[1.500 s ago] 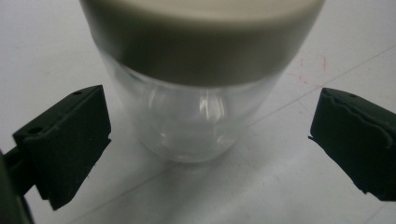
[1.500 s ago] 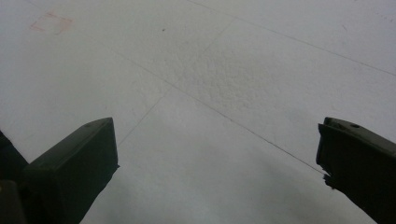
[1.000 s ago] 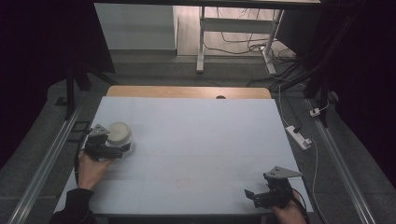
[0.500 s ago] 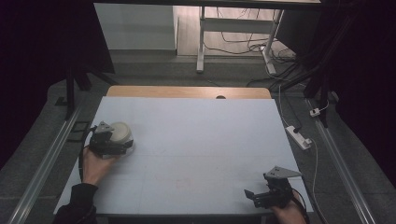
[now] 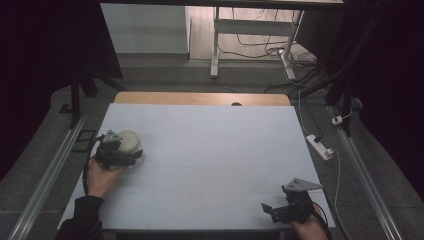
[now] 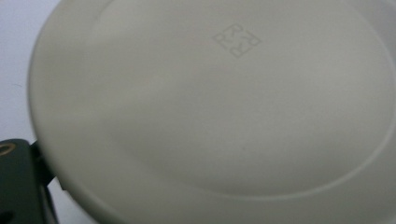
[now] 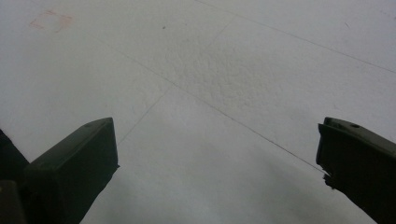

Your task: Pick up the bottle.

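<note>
A round cream-lidded container (image 5: 130, 143) sits at the left side of the white table (image 5: 215, 150). Its lid (image 6: 219, 107) is very close in the left gripper view, with a small embossed mark near the top. My left gripper (image 5: 126, 154) is shut on the container from its near left side. One black jaw touches the lid's rim at the bottom left of the left gripper view; the other jaw is hidden. My right gripper (image 5: 272, 210) rests near the table's front right corner. Its jaws are wide open (image 7: 217, 158) over bare table, holding nothing.
A wooden strip (image 5: 200, 98) borders the table's far edge. A white power strip (image 5: 320, 147) lies on the floor to the right. Metal rails run along both sides, and a desk frame with cables stands beyond the table.
The left hand and its gripper have shifted slightly with the container, whose lid now faces more upward. The right gripper has not moved.
</note>
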